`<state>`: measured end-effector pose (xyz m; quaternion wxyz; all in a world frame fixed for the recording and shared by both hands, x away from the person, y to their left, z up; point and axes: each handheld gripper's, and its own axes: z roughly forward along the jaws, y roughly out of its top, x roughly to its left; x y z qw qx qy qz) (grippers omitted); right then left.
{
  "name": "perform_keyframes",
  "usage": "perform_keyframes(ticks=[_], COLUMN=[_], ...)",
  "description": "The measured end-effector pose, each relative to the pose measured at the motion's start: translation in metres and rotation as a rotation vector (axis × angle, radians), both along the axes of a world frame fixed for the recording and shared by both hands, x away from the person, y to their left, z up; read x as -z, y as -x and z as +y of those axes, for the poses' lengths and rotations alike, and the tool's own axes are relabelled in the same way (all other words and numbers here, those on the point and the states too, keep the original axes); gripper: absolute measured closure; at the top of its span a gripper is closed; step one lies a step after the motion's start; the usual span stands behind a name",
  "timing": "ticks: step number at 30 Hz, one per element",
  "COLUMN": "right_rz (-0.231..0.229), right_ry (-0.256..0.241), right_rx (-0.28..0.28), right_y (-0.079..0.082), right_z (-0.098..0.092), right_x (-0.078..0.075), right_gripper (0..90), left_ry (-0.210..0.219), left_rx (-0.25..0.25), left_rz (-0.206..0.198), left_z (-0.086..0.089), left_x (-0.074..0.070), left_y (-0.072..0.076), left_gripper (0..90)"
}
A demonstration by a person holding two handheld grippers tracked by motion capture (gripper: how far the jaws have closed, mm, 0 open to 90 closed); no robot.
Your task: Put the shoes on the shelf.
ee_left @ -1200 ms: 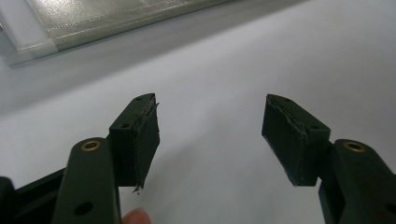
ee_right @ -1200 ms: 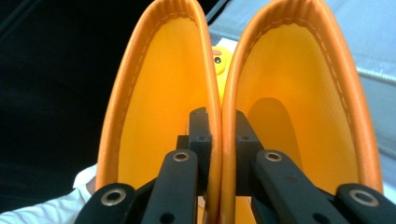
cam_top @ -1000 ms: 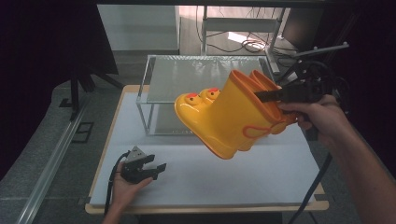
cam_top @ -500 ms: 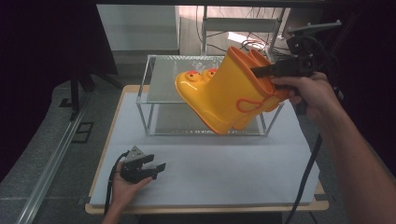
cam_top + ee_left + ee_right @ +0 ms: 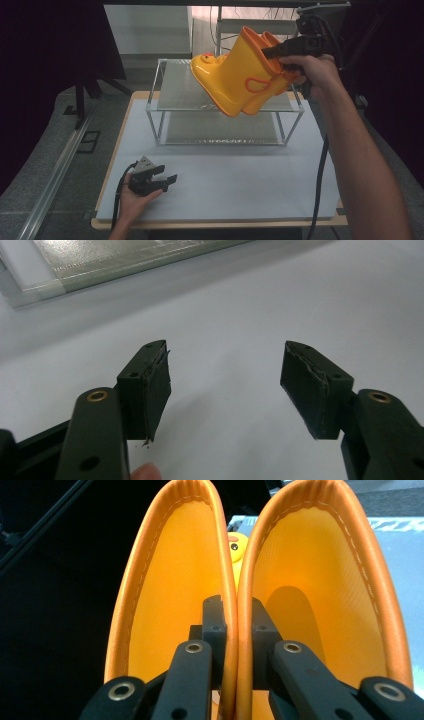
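Note:
A pair of yellow rubber boots (image 5: 240, 75) with orange rims and a duck face on the toe hangs tilted in the air above the shelf's top. My right gripper (image 5: 272, 51) is shut on the two inner rims, pinching both boots (image 5: 235, 630) together, one finger inside each shaft. Toes point left and down over the glass top shelf (image 5: 180, 90). My left gripper (image 5: 170, 179) rests low on the white table (image 5: 240, 175) at the front left, open, with nothing between its fingers (image 5: 150, 385).
The metal-framed rack (image 5: 155, 125) has a top and a lower shelf (image 5: 220, 132) and stands at the back of the table. A cable (image 5: 320, 180) hangs from the right gripper. The rack's base edge (image 5: 100, 270) lies ahead of the left gripper.
My right gripper has lifted the boots up and back, from over the table in front of the rack to above its top shelf. The left gripper stayed still.

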<state>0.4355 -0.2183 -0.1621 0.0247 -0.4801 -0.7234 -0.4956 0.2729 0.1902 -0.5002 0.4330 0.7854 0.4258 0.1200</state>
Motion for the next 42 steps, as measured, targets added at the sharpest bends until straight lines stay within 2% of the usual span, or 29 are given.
perform_keyframes(ticks=[1, 8, 16, 22, 30, 36, 37, 38, 39, 42], right_rz=[0.004, 0.020, 0.030, 0.054, 0.076, 0.095, 0.090, 0.090, 0.097, 0.088], right_ry=[-0.002, -0.002, 0.043, 0.051, 0.104, 0.103, 0.077, 0.029, 0.020, 0.067], right_rx=[0.013, 0.047, 0.110, 0.131, 0.178, 0.171, 0.173, 0.175, 0.169, 0.148], right_y=[-0.008, -0.034, -0.056, -0.065, -0.079, -0.083, -0.083, -0.083, -0.084, -0.085], right_z=[0.002, 0.007, 0.015, 0.017, 0.027, 0.028, 0.028, 0.027, 0.028, 0.041], right_x=[0.001, 0.005, 0.007, 0.013, 0.023, 0.024, 0.024, 0.023, 0.023, 0.022], right_gripper=[82.3, 82.4, 82.3, 82.2, 82.1, 79.9, 78.8, 76.5, 75.7, 74.2], left_ry=[0.000, -0.006, -0.002, -0.001, 0.000, 0.000, -0.002, -0.003, -0.002, 0.000], left_rx=[-0.001, 0.001, -0.005, -0.008, -0.012, -0.010, -0.009, -0.008, -0.008, -0.009], left_rz=[0.001, 0.003, 0.000, -0.001, -0.003, -0.002, -0.002, -0.003, -0.003, -0.006], left_z=[0.000, 0.000, 0.004, 0.006, 0.007, 0.007, 0.007, 0.007, 0.007, 0.007], left_x=[0.001, 0.001, 0.001, 0.001, 0.000, 0.001, 0.001, 0.001, 0.000, 0.000], left_y=[0.000, 0.000, 0.000, 0.000, 0.000, 0.000, 0.001, 0.001, 0.001, 0.002], left_gripper=[36.2, 36.2, 36.2, 36.2, 36.2, 36.2, 36.2, 36.2, 36.2, 36.2])
